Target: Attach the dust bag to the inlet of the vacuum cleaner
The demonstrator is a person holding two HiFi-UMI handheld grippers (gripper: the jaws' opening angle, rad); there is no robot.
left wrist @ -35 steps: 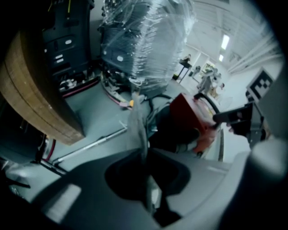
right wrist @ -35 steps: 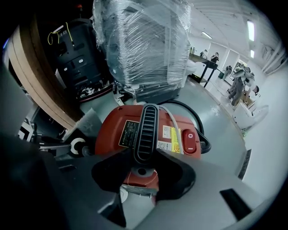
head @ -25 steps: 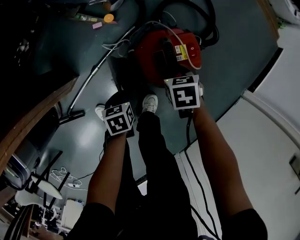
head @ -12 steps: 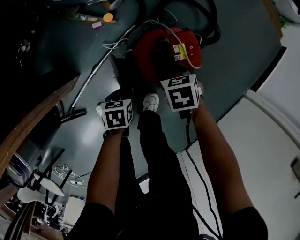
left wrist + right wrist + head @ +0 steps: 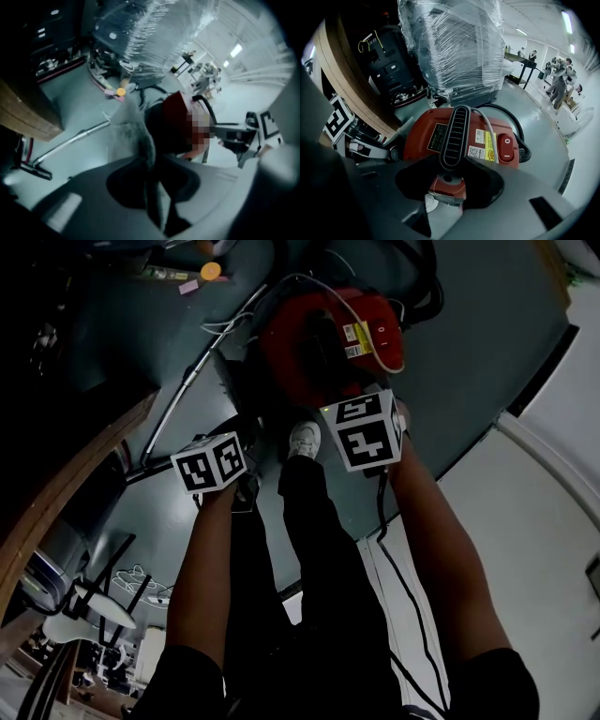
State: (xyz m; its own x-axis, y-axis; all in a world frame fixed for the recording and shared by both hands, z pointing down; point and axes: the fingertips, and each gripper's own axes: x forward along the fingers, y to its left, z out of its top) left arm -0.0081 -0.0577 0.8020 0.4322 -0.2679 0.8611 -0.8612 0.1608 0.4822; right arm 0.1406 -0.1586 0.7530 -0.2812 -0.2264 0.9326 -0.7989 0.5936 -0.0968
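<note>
Left tongs (image 5: pixel 153 185) have just been opening and now stand partly apart, with the grey bag (image 5: pixel 133 138) running down between them. That view is smeared, so I read the pads as loose around the cloth but cannot make out whether either one brushes it. From there the bag rises in front of the red vacuum (image 5: pixel 178 117), overlapping its left edge, and a metal wand (image 5: pixel 70 140) lies on the floor (image 5: pixel 84 103) further left. Right tongs (image 5: pixel 450 185) are wide apart and grip nothing. The near end of the vacuum's black ribbed handle (image 5: pixel 455 126) sits in line with the gap between them, and I cannot tell whether it touches either side. Below the handle's end I see a round reddish part with a grey edge (image 5: pixel 446 190), too cramped to name. The red switch (image 5: pixel 506 146) is on the vacuum's right, with a black hose (image 5: pixel 513 124) curling behind it. In the head view both tongs point steeply down, the right one just in front of the vacuum, the left one off to its left and nearer the person, with a white shoe (image 5: pixel 302 440) between them.
</note>
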